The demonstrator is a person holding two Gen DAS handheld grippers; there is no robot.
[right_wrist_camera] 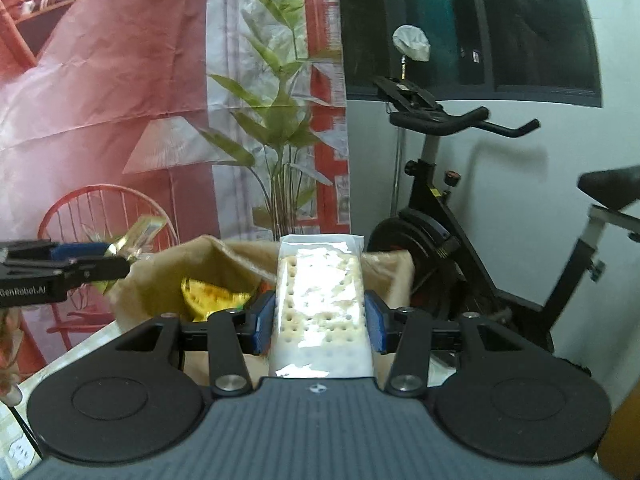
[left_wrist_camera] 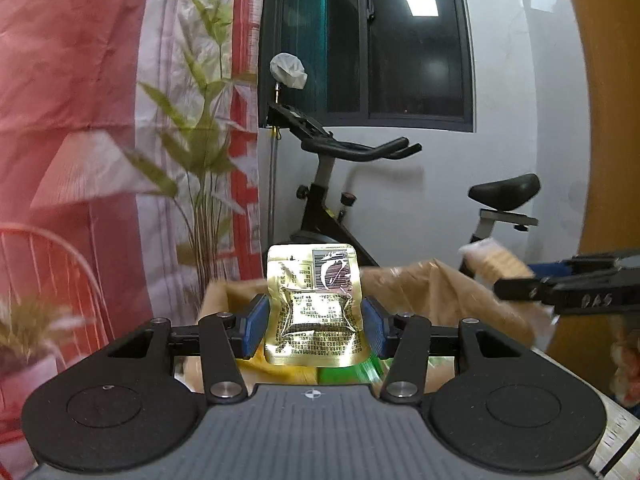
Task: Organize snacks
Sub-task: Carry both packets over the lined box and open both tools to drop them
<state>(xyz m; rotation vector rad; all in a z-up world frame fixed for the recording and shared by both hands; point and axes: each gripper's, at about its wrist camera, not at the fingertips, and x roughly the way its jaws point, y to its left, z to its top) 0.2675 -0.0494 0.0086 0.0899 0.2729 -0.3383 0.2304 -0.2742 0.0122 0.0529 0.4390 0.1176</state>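
My left gripper (left_wrist_camera: 314, 330) is shut on a gold foil snack pouch (left_wrist_camera: 314, 304) and holds it upright above an open brown paper bag (left_wrist_camera: 444, 296). My right gripper (right_wrist_camera: 320, 326) is shut on a clear-wrapped cracker pack (right_wrist_camera: 322, 300) and holds it over the same brown bag (right_wrist_camera: 160, 280). Yellow snack packets (right_wrist_camera: 208, 298) lie inside the bag. The right gripper shows at the right edge of the left wrist view (left_wrist_camera: 568, 288). The left gripper shows at the left edge of the right wrist view (right_wrist_camera: 60, 272), with the gold pouch (right_wrist_camera: 138, 234) sticking out of it.
An exercise bike (left_wrist_camera: 360, 200) stands behind the bag against the white wall. A printed red backdrop (left_wrist_camera: 80, 120) with a plant picture hangs at the left. A wooden panel (left_wrist_camera: 600, 120) is at the right. A light tabletop (right_wrist_camera: 60, 364) shows beside the bag.
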